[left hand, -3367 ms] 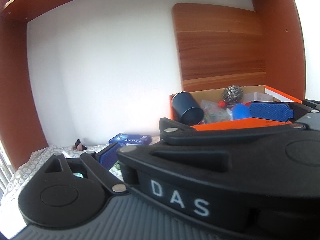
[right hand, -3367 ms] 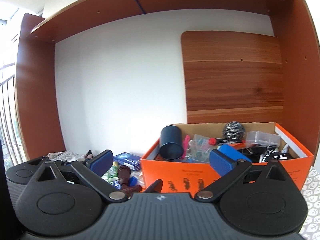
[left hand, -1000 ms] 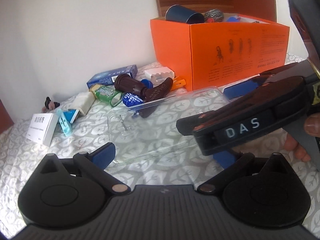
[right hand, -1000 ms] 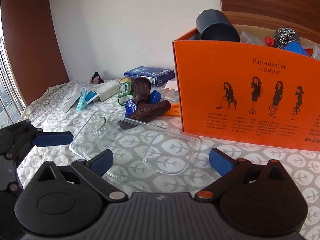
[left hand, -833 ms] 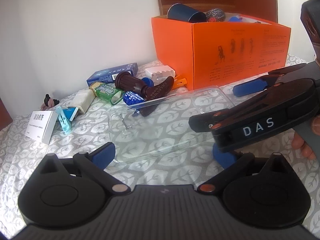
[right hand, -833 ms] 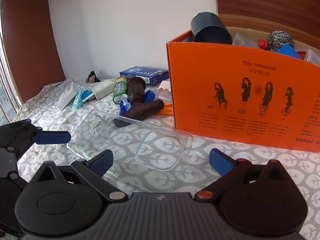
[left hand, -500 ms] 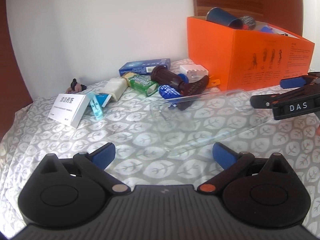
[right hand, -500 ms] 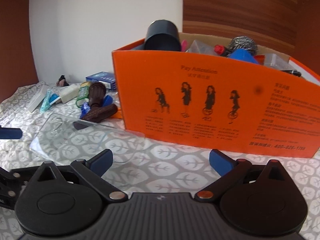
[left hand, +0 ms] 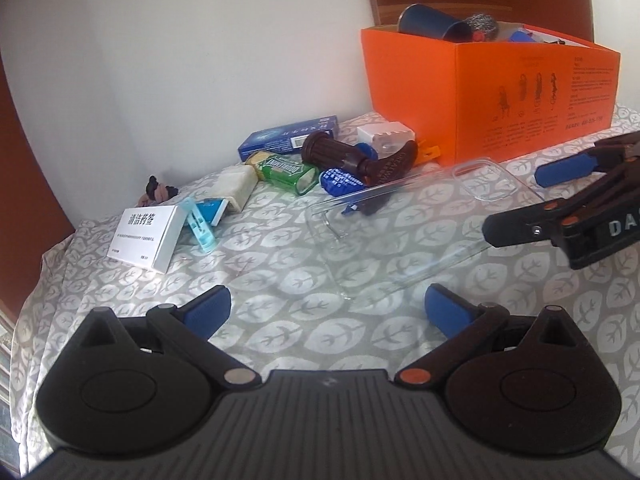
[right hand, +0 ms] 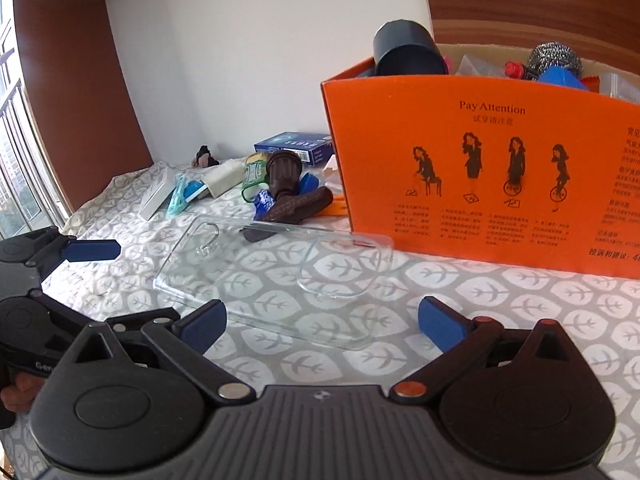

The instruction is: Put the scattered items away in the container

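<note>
Leaf-print cloth (left hand: pixel 280 312) covers tabletop, white wall behind. Orange box (right hand: pixel 500 168) at far right edge, already holding cup (right hand: pixel 408 54) and scourer (right hand: pixel 554 58). Clear case (right hand: pixel 272 276) flat mid-tabletop, near box front. Small clutter toward far edge: white carton (left hand: pixel 146 236), blue carton (left hand: pixel 288 138), brown handle (left hand: pixel 356 160). Left hand-held gripper (left hand: pixel 326 308) and right hand-held gripper (right hand: pixel 322 322) both spread apart, empty, near case.

Orange box (right hand: pixel 480 184) cut off at frame's right edge; contents mostly hidden behind its wall; small print illegible.
</note>
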Available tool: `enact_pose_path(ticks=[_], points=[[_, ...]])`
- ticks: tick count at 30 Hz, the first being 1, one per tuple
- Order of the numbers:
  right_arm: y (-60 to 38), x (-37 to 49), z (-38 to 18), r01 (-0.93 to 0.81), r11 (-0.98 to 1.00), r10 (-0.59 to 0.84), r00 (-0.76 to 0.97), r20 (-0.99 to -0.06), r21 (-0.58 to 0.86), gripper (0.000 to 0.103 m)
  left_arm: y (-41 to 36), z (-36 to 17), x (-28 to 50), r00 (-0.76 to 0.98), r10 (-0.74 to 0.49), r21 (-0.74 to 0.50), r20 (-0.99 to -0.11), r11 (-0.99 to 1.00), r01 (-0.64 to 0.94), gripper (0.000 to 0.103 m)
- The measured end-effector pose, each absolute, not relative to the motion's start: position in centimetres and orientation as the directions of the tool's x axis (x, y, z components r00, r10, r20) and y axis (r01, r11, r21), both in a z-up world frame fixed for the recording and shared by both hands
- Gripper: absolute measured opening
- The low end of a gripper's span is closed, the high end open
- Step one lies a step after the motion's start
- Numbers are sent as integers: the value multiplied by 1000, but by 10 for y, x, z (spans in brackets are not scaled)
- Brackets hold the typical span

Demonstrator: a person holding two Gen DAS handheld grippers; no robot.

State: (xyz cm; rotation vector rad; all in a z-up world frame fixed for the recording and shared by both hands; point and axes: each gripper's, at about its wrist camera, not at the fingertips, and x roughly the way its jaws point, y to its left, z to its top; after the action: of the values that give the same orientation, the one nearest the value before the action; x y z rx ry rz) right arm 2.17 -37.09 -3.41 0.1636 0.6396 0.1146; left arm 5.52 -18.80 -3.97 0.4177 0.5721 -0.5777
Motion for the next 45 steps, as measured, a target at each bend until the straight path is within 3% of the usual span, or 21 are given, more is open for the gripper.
enact_pose_path(ticks=[3, 7, 13, 22, 27, 29, 31, 34, 45], points=[[-365, 29, -33, -8, 999, 33, 812, -583, 44, 103, -194, -42, 53, 695, -390, 222, -604, 755, 617, 103], [-370, 27, -29, 36, 998, -54, 836, -546, -43, 103, -193, -42, 49, 704, -393, 232, -592, 753, 616, 103], [-379, 24, -31, -76, 983, 157, 812, -562, 165, 103, -210, -42, 47, 682, -425, 237, -595, 719, 654, 103], [-368, 37, -36, -90, 986, 155, 791, -592, 137, 103, -225, -47, 52, 678, -431, 236, -596, 713, 661, 103], [-372, 43, -37, -135, 968, 236, 779, -581, 213, 100, -230, -47, 48, 679, -453, 247, -578, 696, 674, 103], [-371, 42, -35, -156, 962, 260, 780, -569, 224, 94, -232, -46, 42, 654, -501, 239, -566, 660, 713, 84], [-367, 41, -34, -191, 954, 290, 777, -559, 230, 88, -235, -46, 33, 646, -526, 263, -553, 626, 735, 77], [-356, 43, -34, -215, 956, 290, 770, -568, 198, 86, -241, -48, 22, 666, -522, 323, -532, 602, 730, 75], [-358, 47, -35, -202, 960, 278, 762, -585, 193, 92, -192, -42, 59, 700, -390, 186, -598, 782, 595, 103]])
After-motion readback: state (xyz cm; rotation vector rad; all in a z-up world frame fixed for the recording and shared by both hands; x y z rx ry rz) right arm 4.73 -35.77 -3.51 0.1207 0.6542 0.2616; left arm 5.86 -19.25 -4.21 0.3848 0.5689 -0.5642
